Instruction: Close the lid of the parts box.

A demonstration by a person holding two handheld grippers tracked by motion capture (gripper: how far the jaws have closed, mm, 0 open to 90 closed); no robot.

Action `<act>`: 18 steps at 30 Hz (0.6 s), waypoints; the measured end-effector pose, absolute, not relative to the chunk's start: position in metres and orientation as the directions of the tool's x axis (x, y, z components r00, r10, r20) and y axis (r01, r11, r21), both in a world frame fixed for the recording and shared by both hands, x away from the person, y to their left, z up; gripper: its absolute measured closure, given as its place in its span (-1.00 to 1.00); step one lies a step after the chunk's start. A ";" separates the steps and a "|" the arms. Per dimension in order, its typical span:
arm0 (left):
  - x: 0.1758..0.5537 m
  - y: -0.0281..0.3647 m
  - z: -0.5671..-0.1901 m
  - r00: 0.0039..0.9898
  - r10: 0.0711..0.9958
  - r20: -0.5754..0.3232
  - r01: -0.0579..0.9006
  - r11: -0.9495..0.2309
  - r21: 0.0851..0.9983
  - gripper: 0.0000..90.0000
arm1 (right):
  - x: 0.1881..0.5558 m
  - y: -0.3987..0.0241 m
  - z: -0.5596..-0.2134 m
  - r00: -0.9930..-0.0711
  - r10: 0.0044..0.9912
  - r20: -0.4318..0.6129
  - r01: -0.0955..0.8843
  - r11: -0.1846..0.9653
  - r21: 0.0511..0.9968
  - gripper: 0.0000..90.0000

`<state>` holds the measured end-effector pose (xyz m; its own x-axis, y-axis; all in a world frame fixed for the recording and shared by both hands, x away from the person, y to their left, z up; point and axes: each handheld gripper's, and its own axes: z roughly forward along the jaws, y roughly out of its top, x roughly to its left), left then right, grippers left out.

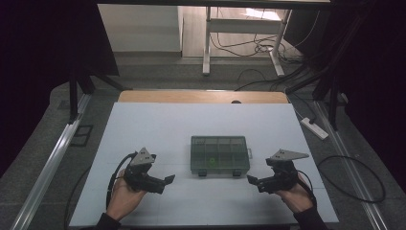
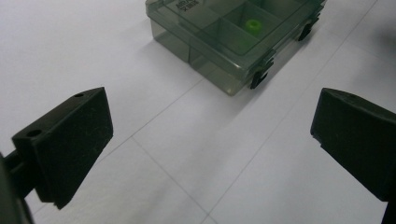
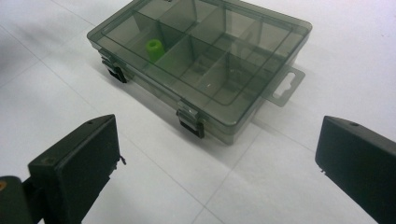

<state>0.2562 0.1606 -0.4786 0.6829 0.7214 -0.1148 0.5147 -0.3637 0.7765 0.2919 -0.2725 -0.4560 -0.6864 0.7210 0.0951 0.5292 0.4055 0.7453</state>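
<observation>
While both sets of matte black jaws stand wide apart with nothing between them, the left gripper (image 1: 168,179) and right gripper (image 1: 251,180) flank a smoky translucent compartment box (image 1: 219,155), lid latched, on the white table (image 1: 158,124). A green plastic bead (image 3: 154,48) sits inside. Both hands hold level, angled inward.

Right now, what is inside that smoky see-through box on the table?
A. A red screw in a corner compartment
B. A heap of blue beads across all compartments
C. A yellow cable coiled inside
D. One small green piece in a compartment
D. Through the closed lid of the box, a single small green piece sits in one compartment near the latched front edge; the other compartments look bare, and the same green piece shows in the left gripper view.
</observation>
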 end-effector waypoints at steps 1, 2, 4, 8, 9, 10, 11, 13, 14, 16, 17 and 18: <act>0.254 0.163 -0.479 0.682 0.723 -0.111 0.514 -0.365 0.776 -1.00 | 0.290 -0.275 -0.456 -0.685 0.722 0.094 0.529 0.404 0.746 -1.00; 0.253 0.165 -0.480 0.679 0.726 -0.111 0.515 -0.363 0.776 -1.00 | 0.289 -0.277 -0.456 -0.682 0.725 0.095 0.530 0.400 0.748 -1.00; 0.249 0.169 -0.481 0.671 0.733 -0.114 0.522 -0.357 0.774 -1.00 | 0.285 -0.280 -0.456 -0.679 0.728 0.095 0.531 0.397 0.749 -1.00; 0.242 0.176 -0.481 0.656 0.745 -0.118 0.530 -0.344 0.775 -1.00 | 0.280 -0.285 -0.457 -0.674 0.733 0.089 0.532 0.398 0.748 -1.00; 0.240 0.178 -0.481 0.652 0.749 -0.118 0.531 -0.341 0.776 -1.00 | 0.279 -0.287 -0.457 -0.673 0.735 0.087 0.531 0.397 0.749 -1.00; 0.240 0.178 -0.481 0.652 0.749 -0.118 0.531 -0.341 0.776 -1.00 | 0.279 -0.287 -0.457 -0.673 0.735 0.087 0.531 0.397 0.749 -1.00; 0.237 0.180 -0.481 0.647 0.754 -0.117 0.533 -0.336 0.777 -1.00 | 0.277 -0.288 -0.457 -0.670 0.738 0.085 0.532 0.396 0.748 -1.00; 0.234 0.183 -0.481 0.641 0.758 -0.120 0.536 -0.329 0.778 -1.00 | 0.274 -0.295 -0.458 -0.660 0.746 0.089 0.541 0.390 0.746 -1.00; 0.233 0.184 -0.482 0.638 0.760 -0.123 0.537 -0.325 0.778 -1.00 | 0.274 -0.295 -0.458 -0.660 0.746 0.089 0.541 0.390 0.746 -1.00; 0.227 0.189 -0.482 0.628 0.768 -0.125 0.541 -0.316 0.779 -1.00 | 0.270 -0.300 -0.460 -0.651 0.754 0.094 0.550 0.382 0.743 -1.00; 0.225 0.190 -0.481 0.626 0.770 -0.125 0.542 -0.314 0.779 -1.00 | 0.269 -0.302 -0.460 -0.647 0.756 0.096 0.553 0.380 0.741 -1.00; 0.224 0.192 -0.481 0.623 0.772 -0.123 0.542 -0.313 0.780 -1.00 | 0.267 -0.303 -0.460 -0.643 0.760 0.096 0.556 0.377 0.741 -1.00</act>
<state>0.2235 0.1917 -0.4813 0.6231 0.7724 -0.1233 0.5425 -0.3132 0.7795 0.2675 -0.3032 -0.4604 -0.6428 0.7600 0.0956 0.5561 0.3772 0.7406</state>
